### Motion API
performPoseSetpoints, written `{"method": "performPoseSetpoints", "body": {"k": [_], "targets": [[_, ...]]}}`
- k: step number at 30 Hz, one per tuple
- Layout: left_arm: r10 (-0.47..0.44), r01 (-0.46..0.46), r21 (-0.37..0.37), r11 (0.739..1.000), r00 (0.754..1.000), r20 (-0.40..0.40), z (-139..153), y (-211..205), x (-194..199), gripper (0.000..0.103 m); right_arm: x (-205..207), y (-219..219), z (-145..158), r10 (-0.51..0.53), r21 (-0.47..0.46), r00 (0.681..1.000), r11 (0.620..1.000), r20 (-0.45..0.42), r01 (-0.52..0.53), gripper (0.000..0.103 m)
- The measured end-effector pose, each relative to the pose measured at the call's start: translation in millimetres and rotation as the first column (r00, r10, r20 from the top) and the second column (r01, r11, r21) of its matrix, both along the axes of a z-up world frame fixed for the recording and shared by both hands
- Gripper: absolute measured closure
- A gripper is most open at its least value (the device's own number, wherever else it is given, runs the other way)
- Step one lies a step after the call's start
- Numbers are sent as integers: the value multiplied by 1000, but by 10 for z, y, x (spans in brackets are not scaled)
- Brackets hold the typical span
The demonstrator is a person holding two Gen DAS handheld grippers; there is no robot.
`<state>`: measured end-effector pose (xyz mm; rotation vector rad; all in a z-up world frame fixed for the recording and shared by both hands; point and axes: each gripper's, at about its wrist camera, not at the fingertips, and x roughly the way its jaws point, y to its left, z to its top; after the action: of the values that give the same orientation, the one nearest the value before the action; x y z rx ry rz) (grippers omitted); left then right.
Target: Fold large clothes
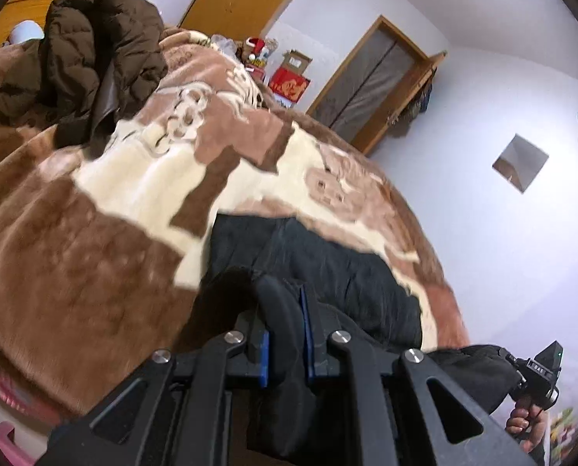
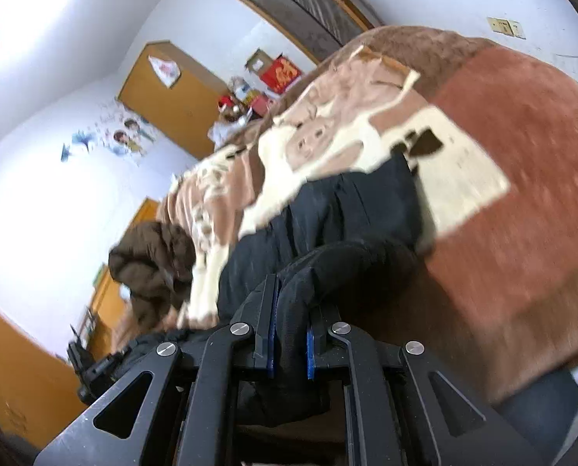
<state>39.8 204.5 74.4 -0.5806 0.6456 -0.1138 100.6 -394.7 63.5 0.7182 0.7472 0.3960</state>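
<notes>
A black garment lies on a brown and cream blanket, its near edge lifted off the bed. My left gripper is shut on a bunched fold of that edge, with cloth squeezed between the blue pads. In the right wrist view the same black garment stretches across the blanket, and my right gripper is shut on another thick fold of its near edge. The right gripper also shows at the lower right of the left wrist view, held by a hand.
A brown puffy jacket sits heaped at the far end of the bed. Behind it are red boxes and clutter. A wooden-framed doorway and white walls stand beyond. A pink object is at the bed's near corner.
</notes>
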Motion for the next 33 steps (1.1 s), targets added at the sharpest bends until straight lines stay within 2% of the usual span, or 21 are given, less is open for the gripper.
{"method": "performPoseSetpoints", "body": {"k": [4, 8, 12, 15, 17, 19, 22, 25, 27, 29, 30, 31, 33], "targets": [[19, -19, -12, 1000, 1000, 3, 74, 51, 585, 89, 603, 84, 95, -36, 4, 999, 999, -15, 36, 92], [38, -39, -10, 999, 998, -46, -23, 66, 1284, 89, 1357, 151, -34, -71, -3, 992, 997, -102, 71, 92], [46, -44, 13, 999, 989, -142, -370, 23, 2012, 89, 2101, 237, -436, -95, -61, 970, 995, -225, 84, 91], [50, -43, 32, 999, 968, -244, -830, 19, 2525, 89, 2536, 302, -855, -97, -107, 946, 992, -308, 67, 91], [46, -37, 36, 999, 956, -291, -1107, -10, 2728, 87, 2710, 322, -1149, -87, -101, 931, 993, -353, 54, 90], [44, -35, 34, 999, 950, -308, -1335, -47, 2876, 85, 2802, 313, -1373, -79, -67, 924, 996, -374, 58, 89], [43, -37, 27, 999, 957, -287, -1441, -79, 2926, 84, 2817, 266, -1534, -60, -9, 929, 998, -366, 61, 87], [23, -29, -17, 999, 960, -277, -1403, -43, 2895, 82, 2741, 176, -1474, -41, 50, 935, 997, -351, 63, 84], [10, -31, -76, 997, 963, -269, -1325, 48, 2847, 75, 2654, 87, -1349, -33, 115, 942, 990, -334, 76, 77], [5, -42, -152, 987, 972, -236, -1197, 147, 2784, 55, 2550, -14, -1175, -26, 223, 958, 970, -287, 94, 56], [2, -44, -197, 979, 978, -210, -1118, 197, 2737, 49, 2509, -48, -1100, -33, 256, 964, 961, -265, 104, 50], [6, -47, -218, 975, 982, -188, -1044, 229, 2701, 40, 2451, -88, -997, -54, 274, 970, 954, -236, 119, 45], [40, -72, -196, 978, 986, -163, -895, 246, 2659, 35, 2370, -80, -788, -89, 236, 979, 963, -185, 133, 44]]}}
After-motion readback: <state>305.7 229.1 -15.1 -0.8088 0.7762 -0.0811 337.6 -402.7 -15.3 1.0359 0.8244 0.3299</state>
